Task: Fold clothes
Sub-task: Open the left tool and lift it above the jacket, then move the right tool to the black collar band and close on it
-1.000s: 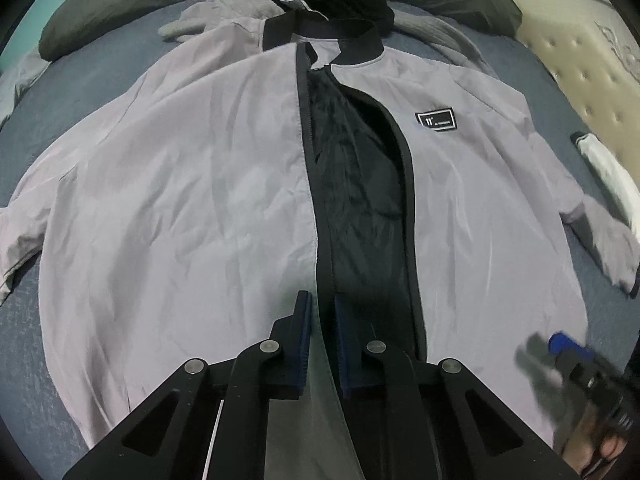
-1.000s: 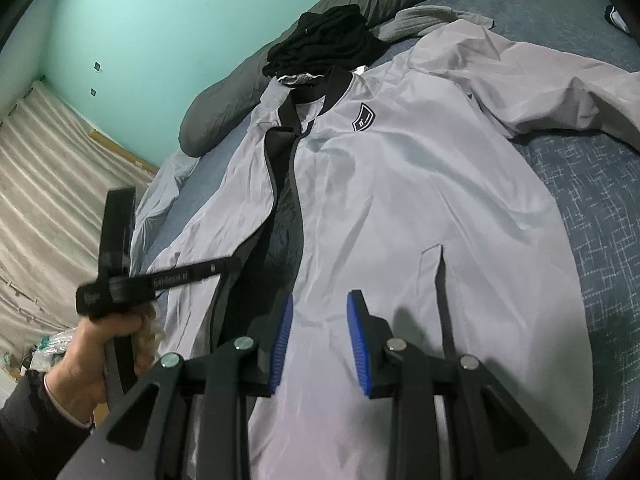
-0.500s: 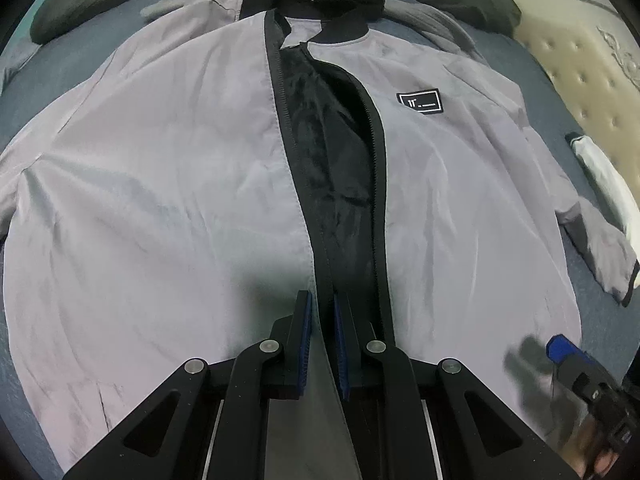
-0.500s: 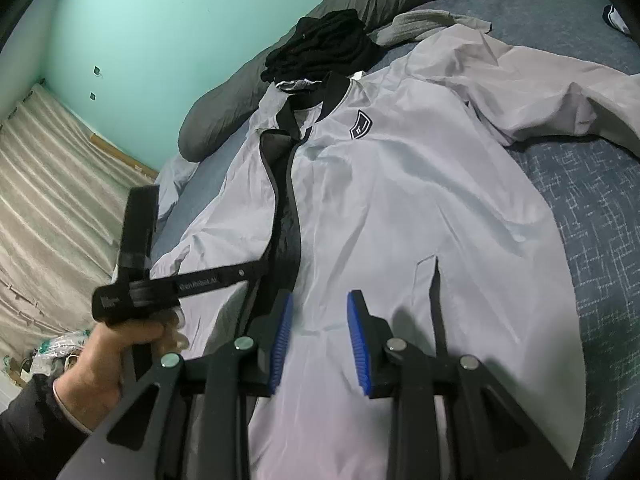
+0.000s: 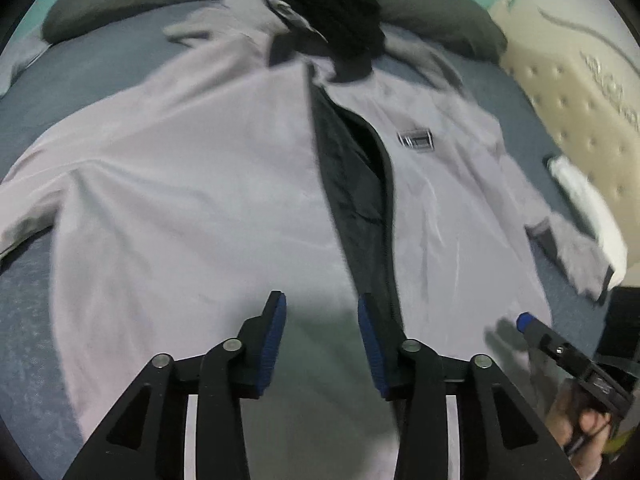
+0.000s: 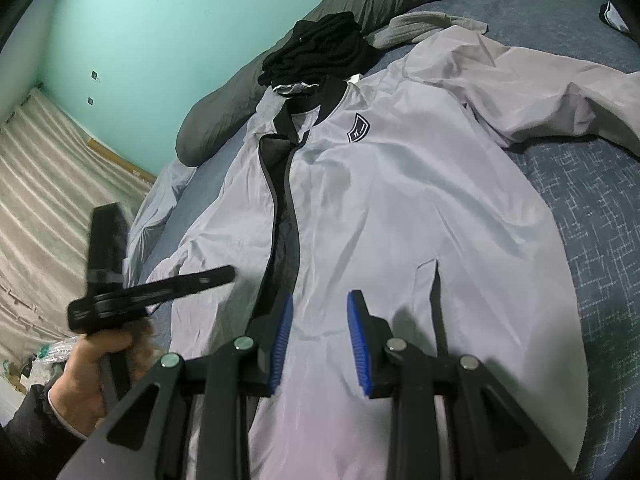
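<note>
Grey jacket [image 5: 200, 200] lies spread face up on the bed [image 6: 592, 184], front unzipped, a strip of dark lining [image 5: 352, 184] showing between the two panels. Collar [image 6: 316, 94] points toward the pillow [image 6: 224, 120]; hem is nearest both cameras. A black garment [image 6: 320, 50] sits bunched just beyond the collar, touching it. One sleeve [image 6: 540, 92] is flung out sideways from the jacket on the chest-badge [image 6: 359, 128] side, crumpled. Left gripper [image 5: 320, 340] hovers over the hem beside the zip edge, fingers apart and holding nothing. Half a second ago those fingers were nearly together at the panel edge; now they stand wide, and the left view is blurred with motion, so the edge appears to have been let go. The gap of lining looks narrower than a second ago. Right gripper [image 6: 319, 340] over the badge-side panel near the hem, fingers apart, empty, much as it was. Judgement: the front has been drawn closer together and released; jacket is flat but no fold shows in body or sleeves. Thin, slippery-looking fabric may shift when pinched.
</note>
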The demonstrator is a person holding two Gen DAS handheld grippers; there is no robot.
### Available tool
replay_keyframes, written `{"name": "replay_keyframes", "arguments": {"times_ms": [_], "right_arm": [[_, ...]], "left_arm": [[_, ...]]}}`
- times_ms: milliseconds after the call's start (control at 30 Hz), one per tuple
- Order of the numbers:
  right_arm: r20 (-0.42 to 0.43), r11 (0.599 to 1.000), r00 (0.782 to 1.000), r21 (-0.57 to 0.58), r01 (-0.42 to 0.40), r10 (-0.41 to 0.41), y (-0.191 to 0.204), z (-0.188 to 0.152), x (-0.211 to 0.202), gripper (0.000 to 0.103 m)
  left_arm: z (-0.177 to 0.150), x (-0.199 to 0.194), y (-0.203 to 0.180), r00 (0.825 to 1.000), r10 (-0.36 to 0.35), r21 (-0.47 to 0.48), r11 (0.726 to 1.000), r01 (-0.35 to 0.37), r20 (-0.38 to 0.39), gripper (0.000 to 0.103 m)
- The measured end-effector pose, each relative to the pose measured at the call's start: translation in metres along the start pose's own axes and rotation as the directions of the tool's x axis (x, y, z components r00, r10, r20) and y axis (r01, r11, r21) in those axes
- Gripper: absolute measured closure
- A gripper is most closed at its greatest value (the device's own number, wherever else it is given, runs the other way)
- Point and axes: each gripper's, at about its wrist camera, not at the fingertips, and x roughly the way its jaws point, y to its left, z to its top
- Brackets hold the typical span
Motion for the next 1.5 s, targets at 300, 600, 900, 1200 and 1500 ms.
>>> {"name": "replay_keyframes", "arguments": {"times_ms": [300,600,900,1200,1500], "right_arm": [[0.01,1.0,1.0,-0.013,-0.005,0.005,0.006,0.003,0.002,0.072],[0.01,1.0,1.0,0.019,-0.024,0.024,0.008,0.007,0.009,0.059],[-0.031,0.997,0.999,-0.077,0.023,-0.025,0.038,0.055,0.049,0.055],[-0.09,0.963,0.992,-0.263,0.063,-0.09,0.091,0.152,0.124,0.054],[-0.154,0.928,0.973,-0.357,0.106,-0.171,0.12,0.226,0.22,0.054]], "left_arm": [[-0.002,-0.023,0.092,0.992,0.07,-0.171,0.984,-0.052,0.102,0.061],[-0.004,-0.01,0.13,0.972,0.11,-0.244,0.968,-0.058,0.208,0.061],[0.004,-0.004,0.139,0.972,0.078,-0.232,0.972,-0.025,0.221,0.061],[0.025,-0.018,0.155,0.969,0.099,-0.207,0.977,-0.052,0.227,0.058],[0.029,-0.014,0.176,0.964,0.158,-0.213,0.971,-0.113,0.211,0.056]]}}
